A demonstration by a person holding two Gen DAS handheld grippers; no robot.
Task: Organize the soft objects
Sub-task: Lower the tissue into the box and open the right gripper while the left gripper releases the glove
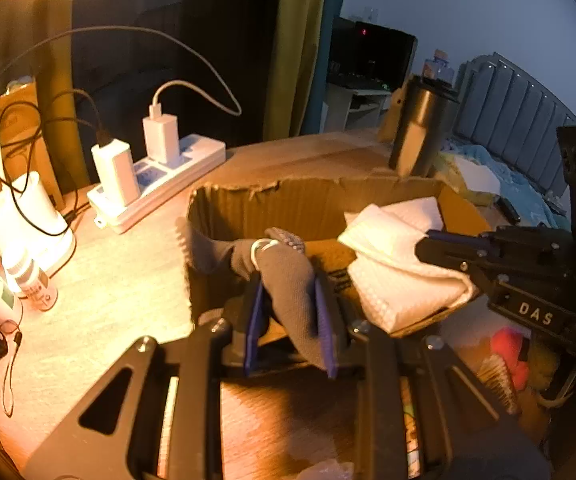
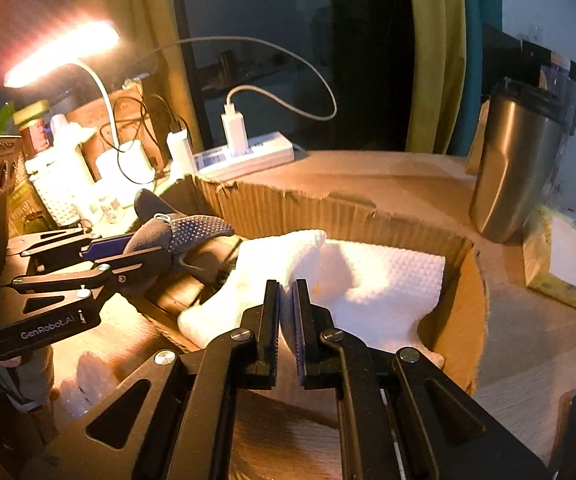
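Observation:
My left gripper point(image 1: 291, 300) is shut on a grey glove point(image 1: 288, 276) with dotted fingers and holds it over the near left part of an open cardboard box point(image 1: 248, 200). The glove also shows in the right wrist view point(image 2: 184, 232), held by the left gripper point(image 2: 128, 248). My right gripper point(image 2: 286, 304) is shut on the near edge of a white folded cloth point(image 2: 367, 280), which lies in the right part of the box point(image 2: 327, 208). In the left wrist view the right gripper point(image 1: 423, 244) bites the cloth point(image 1: 395, 264) from the right.
A steel tumbler point(image 1: 419, 128) stands behind the box, also visible in the right wrist view point(image 2: 515, 164). A white power strip point(image 1: 160, 184) with chargers, a lamp base point(image 1: 28, 216) and small bottles point(image 1: 28, 280) sit left. Red and yellow soft items point(image 1: 507, 356) lie near right.

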